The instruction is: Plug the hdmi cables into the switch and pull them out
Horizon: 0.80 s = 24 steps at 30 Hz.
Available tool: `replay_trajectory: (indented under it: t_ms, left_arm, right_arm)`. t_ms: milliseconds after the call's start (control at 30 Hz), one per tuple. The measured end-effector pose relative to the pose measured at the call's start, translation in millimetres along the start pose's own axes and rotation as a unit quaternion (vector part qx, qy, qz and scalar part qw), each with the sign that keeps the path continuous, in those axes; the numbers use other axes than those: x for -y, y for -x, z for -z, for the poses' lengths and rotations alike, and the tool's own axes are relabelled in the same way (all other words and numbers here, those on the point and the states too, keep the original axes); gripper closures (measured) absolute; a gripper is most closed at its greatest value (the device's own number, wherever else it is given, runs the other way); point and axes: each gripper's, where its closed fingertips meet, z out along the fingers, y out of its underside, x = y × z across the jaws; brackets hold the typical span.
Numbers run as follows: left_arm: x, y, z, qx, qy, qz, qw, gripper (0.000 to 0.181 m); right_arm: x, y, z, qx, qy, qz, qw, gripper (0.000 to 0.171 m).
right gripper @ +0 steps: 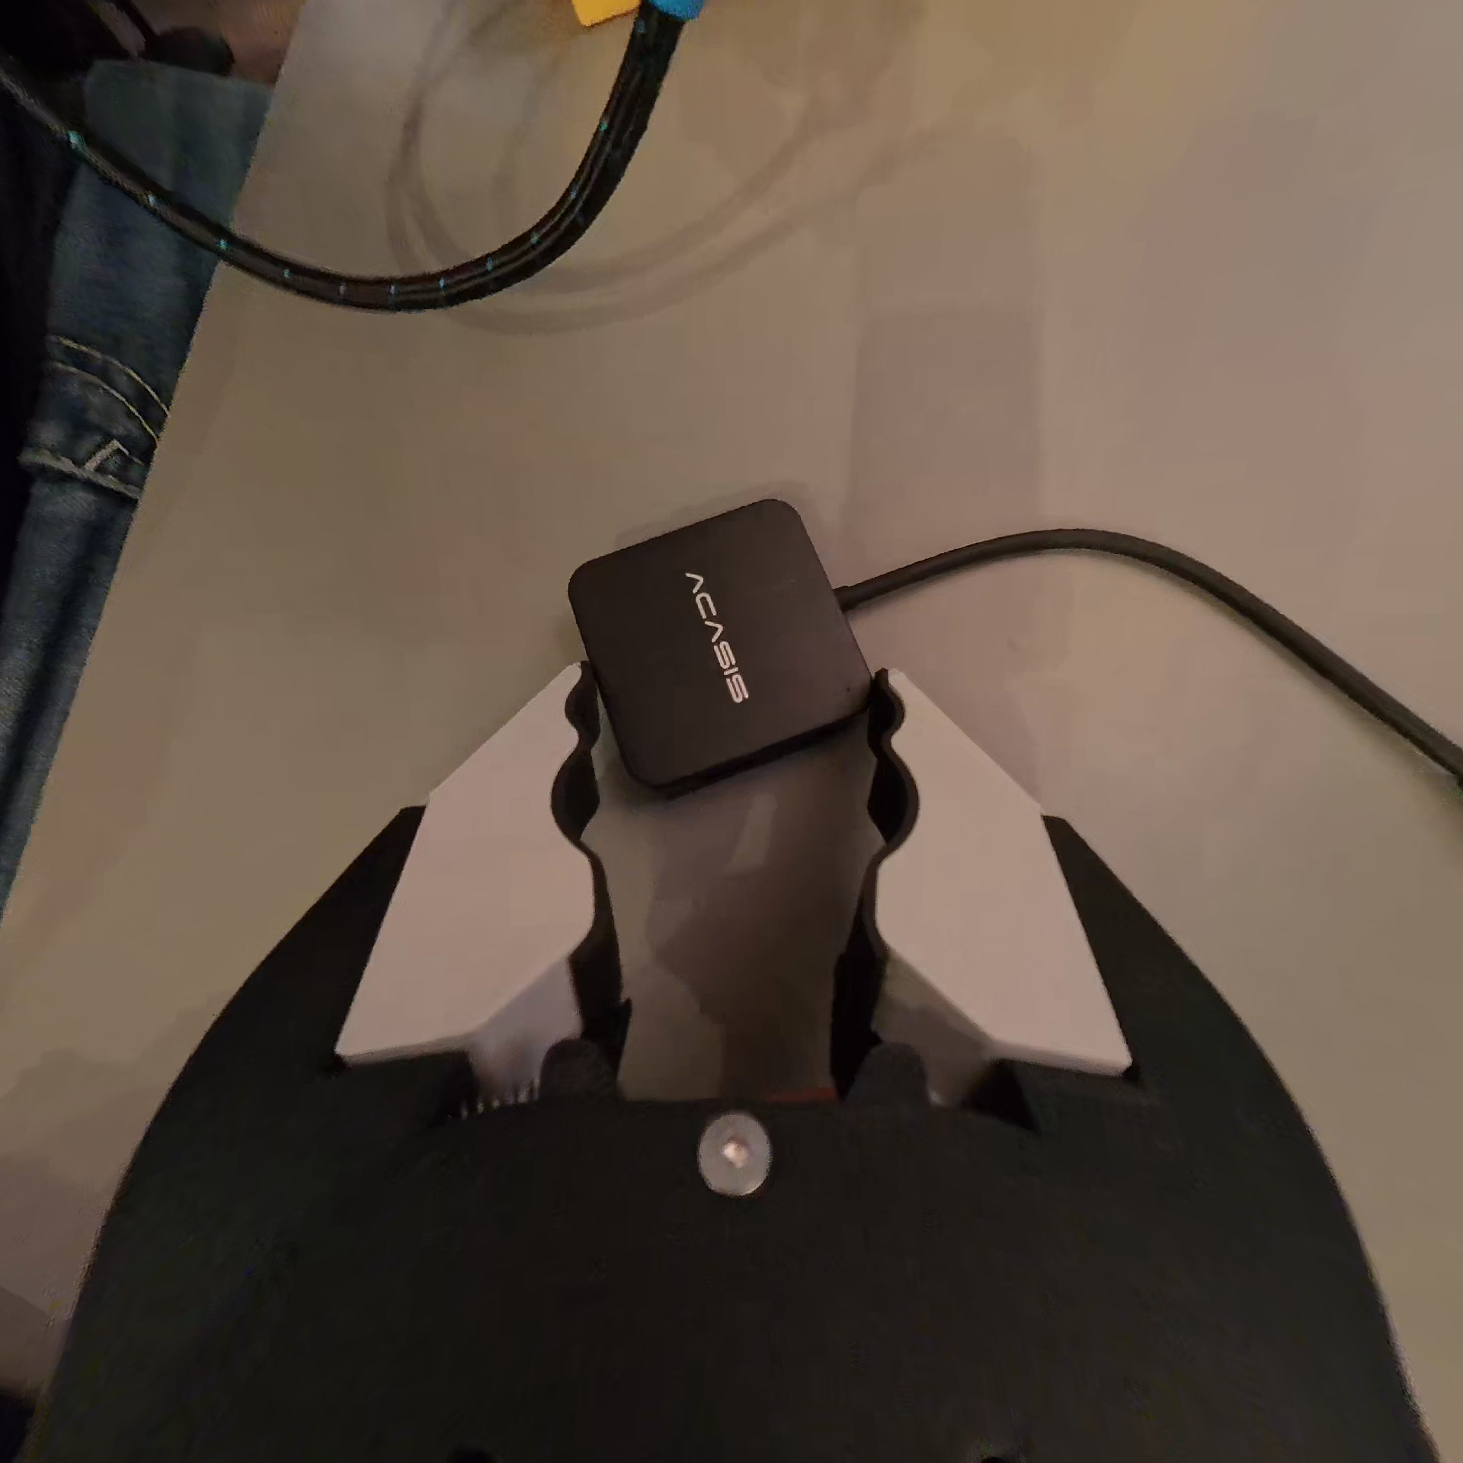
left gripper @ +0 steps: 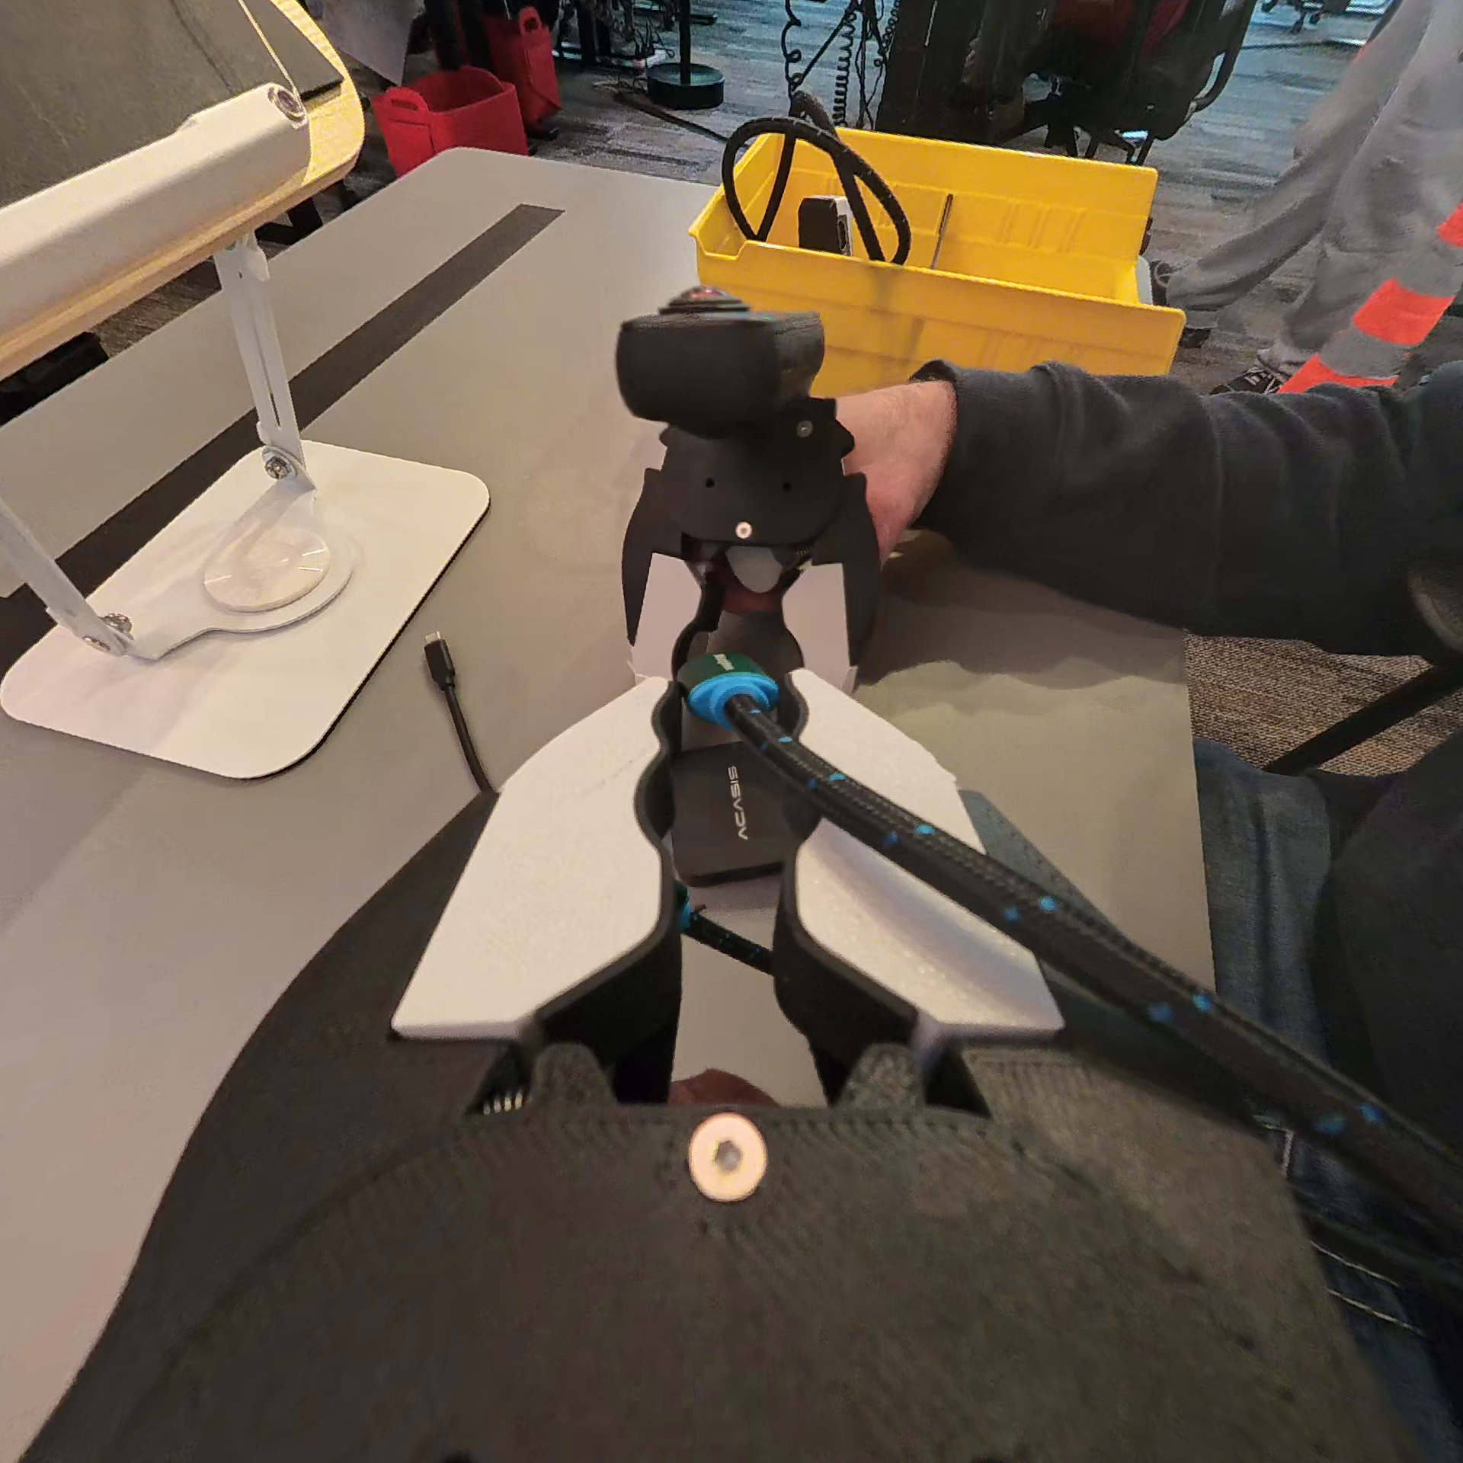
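Across the grey desk point(left gripper: 198, 871) I am seeing everything laid out, starting with the biggest piece: a yellow bin point(left gripper: 942, 277) sitting at the far edge with a black cable looping out of it. Left of that, a white stand point(left gripper: 237, 617) is resting on its flat base, and a thin black lead with a small plug point(left gripper: 455, 712) is lying just beside the base.

My left gripper point(left gripper: 728, 697) is reaching forward, its white fingers point(left gripper: 570, 855) closing on the green and blue HDMI plug point(left gripper: 724, 685); its braided black cable with blue flecks point(left gripper: 989, 879) is trailing back to the right. Below the plug, between the fingers, the small black switch point(left gripper: 724, 815) is lying on the desk. White lettering is running along its top; I am leaving that unread.

My right gripper point(right gripper: 732, 704) is coming from the opposite side, a person's hand point(left gripper: 894, 467) in a dark sleeve holding it. Its fingers point(right gripper: 982, 855) are pinching the near corners of the switch point(right gripper: 712, 641). A plain black lead point(right gripper: 1187, 586) is running out of the switch's right side, and a second braided cable point(right gripper: 396, 281) is curving across the desk farther off.
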Motion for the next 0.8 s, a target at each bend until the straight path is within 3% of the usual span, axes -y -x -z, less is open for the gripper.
replay_trajectory:
  t_ms: [100, 267, 300, 367, 400, 733, 800]
  left_arm:
    - [0.1, 0.1, 0.2, 0.001, 0.0, -0.001, 1.0, 0.159]
    - [-0.1, 1.9, 0.9, 0.004, 0.0, 0.0, 1.0, 0.159]
    - [-0.3, 2.3, 0.8, 0.005, 0.001, 0.001, 1.0, 0.159]
    - [-0.8, 2.4, 0.5, 0.006, 0.002, 0.001, 1.0, 0.159]
    - [-1.1, 2.5, 0.3, 0.006, 0.003, 0.001, 1.0, 0.159]
    - [-2.8, 3.0, -1.0, 0.006, 0.006, 0.002, 1.0, 0.159]
    - [-3.0, 3.3, -1.2, 0.006, 0.006, 0.003, 1.0, 0.159]
  right_arm:
    - [1.6, -11.0, 1.1, -0.025, -0.001, -0.028, 0.999, 0.104]
    - [-3.7, -48.3, 10.8, -0.133, 0.014, -0.091, 0.987, 0.104]
    - [-3.1, -46.4, 10.6, -0.128, 0.015, -0.098, 0.987, 0.103]
    - [-0.5, -34.5, 8.2, -0.097, 0.014, -0.102, 0.99, 0.081]
    - [-1.0, -30.1, 8.7, -0.088, 0.017, -0.1, 0.991, 0.079]
    - [-15.9, 5.2, 17.6, -0.022, 0.057, -0.062, 0.996, 0.079]
    - [-17.0, 17.2, 18.1, 0.006, 0.064, -0.061, 0.996, 0.092]
